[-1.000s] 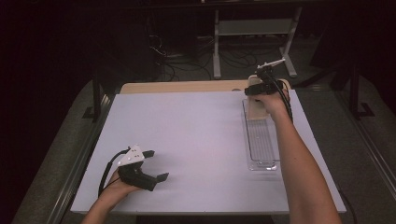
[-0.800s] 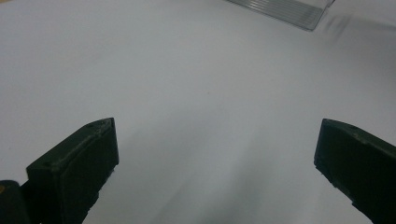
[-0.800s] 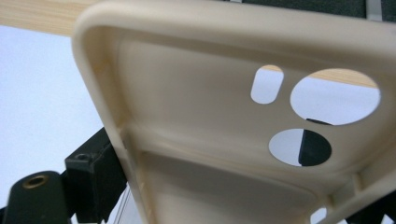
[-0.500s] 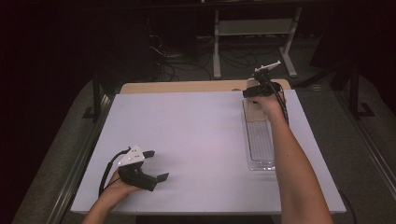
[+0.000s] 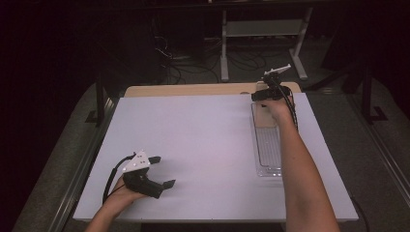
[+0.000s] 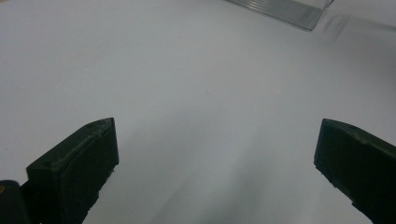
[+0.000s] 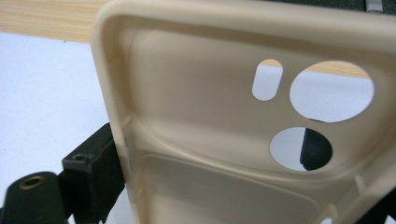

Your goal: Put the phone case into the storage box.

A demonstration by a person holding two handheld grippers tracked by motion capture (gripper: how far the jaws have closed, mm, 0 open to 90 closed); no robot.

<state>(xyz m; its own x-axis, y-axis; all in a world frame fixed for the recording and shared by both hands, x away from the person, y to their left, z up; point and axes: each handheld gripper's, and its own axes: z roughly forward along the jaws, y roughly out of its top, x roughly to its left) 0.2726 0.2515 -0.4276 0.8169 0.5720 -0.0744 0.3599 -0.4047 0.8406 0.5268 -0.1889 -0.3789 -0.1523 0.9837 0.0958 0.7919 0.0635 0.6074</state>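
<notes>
My right claw (image 5: 267, 94) grips a beige phone case (image 7: 233, 121) by its side edges, at the far end of the clear tray (image 5: 269, 150) on the counter (image 5: 203, 140). I judge the pickup done, placement remaining. My left claw (image 5: 157, 171) rests wide open, holding nothing.

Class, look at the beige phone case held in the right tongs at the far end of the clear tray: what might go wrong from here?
1. The right tongs pinch the soft phone case by its walls; it may flex and slip.
2. It sits near the table's far edge and might fall off.
3. The clear tray might be nudged.
</notes>
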